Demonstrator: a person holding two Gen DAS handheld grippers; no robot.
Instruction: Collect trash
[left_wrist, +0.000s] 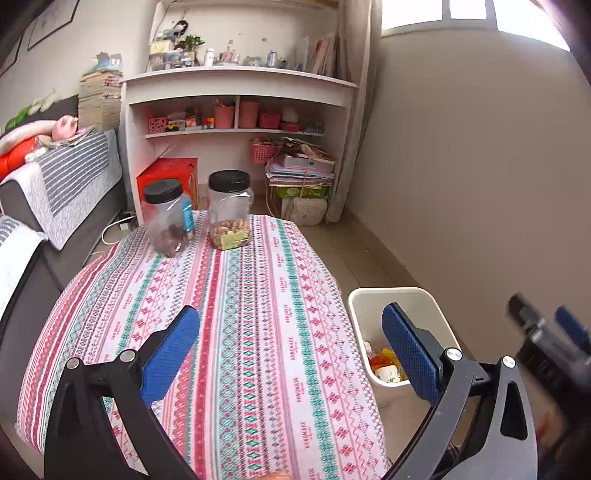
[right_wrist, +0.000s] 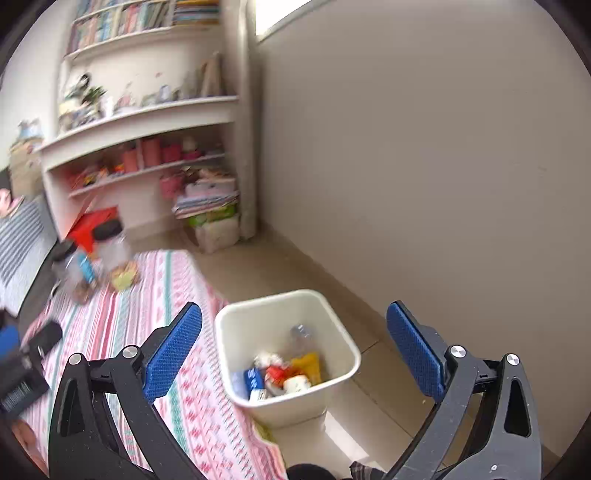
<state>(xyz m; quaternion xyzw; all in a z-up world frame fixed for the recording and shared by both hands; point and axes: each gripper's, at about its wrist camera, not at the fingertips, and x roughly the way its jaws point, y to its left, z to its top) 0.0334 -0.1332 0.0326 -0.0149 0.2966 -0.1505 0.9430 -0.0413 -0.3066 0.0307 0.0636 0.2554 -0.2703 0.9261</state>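
Observation:
A white trash bin (right_wrist: 343, 343) stands on the floor by the table's right side. It holds several pieces of trash (right_wrist: 284, 373): a clear bottle, crumpled paper, red, yellow and blue wrappers. It also shows in the left wrist view (left_wrist: 373, 295). My right gripper (right_wrist: 293, 349) is open and empty, held above the bin. My left gripper (left_wrist: 290, 350) is open and empty above the table (left_wrist: 258, 295) with the striped patterned cloth. The right gripper shows blurred at the right edge of the left wrist view (left_wrist: 546, 339).
Two clear jars with black lids (left_wrist: 166, 218) (left_wrist: 229, 210) stand at the table's far end. A sofa (left_wrist: 55, 192) runs along the left. White shelves (left_wrist: 236, 110) and stacked boxes (left_wrist: 301, 184) stand behind. A wall (left_wrist: 480, 166) is close on the right.

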